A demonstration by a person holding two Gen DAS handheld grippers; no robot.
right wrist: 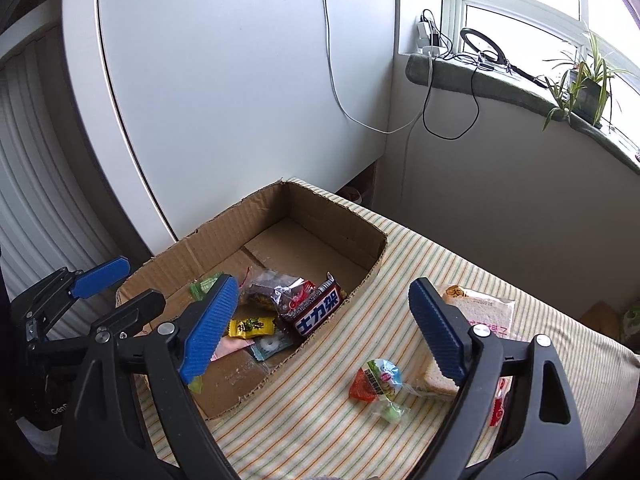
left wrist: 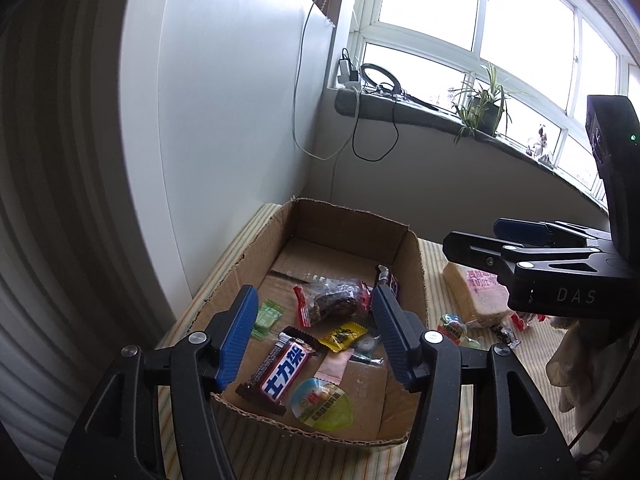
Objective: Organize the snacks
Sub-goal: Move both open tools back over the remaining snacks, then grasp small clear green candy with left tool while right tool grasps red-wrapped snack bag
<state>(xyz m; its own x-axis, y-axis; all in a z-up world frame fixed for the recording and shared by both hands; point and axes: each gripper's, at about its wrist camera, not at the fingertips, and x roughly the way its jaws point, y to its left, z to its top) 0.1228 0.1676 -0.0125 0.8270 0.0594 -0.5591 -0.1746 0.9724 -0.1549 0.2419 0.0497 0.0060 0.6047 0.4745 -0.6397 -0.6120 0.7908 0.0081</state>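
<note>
A cardboard box [left wrist: 344, 224] [right wrist: 320, 208] sits on a striped cloth [right wrist: 320, 420]. In it lie a Snickers bar [left wrist: 284, 372] [right wrist: 318, 312], a dark snack bag [left wrist: 334, 300] [right wrist: 272, 288], a yellow candy [left wrist: 344, 336] [right wrist: 250, 327], a green candy [left wrist: 266, 318] and a jelly cup [left wrist: 322, 404]. My left gripper [left wrist: 316, 336] [right wrist: 144, 282] hovers open over the box, holding nothing. Further right, my right gripper [right wrist: 322, 328] [left wrist: 472, 236] is open and empty above the cloth. Outside the box lie a bread pack [right wrist: 480, 308] [left wrist: 476, 292], a jelly cup [right wrist: 380, 380] and a small green candy [right wrist: 390, 408].
A white panel [right wrist: 240, 100] stands close behind the box. Cables [right wrist: 452, 128] hang from a windowsill holding a potted plant [right wrist: 588, 84]. A red wrapper [right wrist: 498, 404] lies by the bread, under my right finger. The far half of the box floor is bare.
</note>
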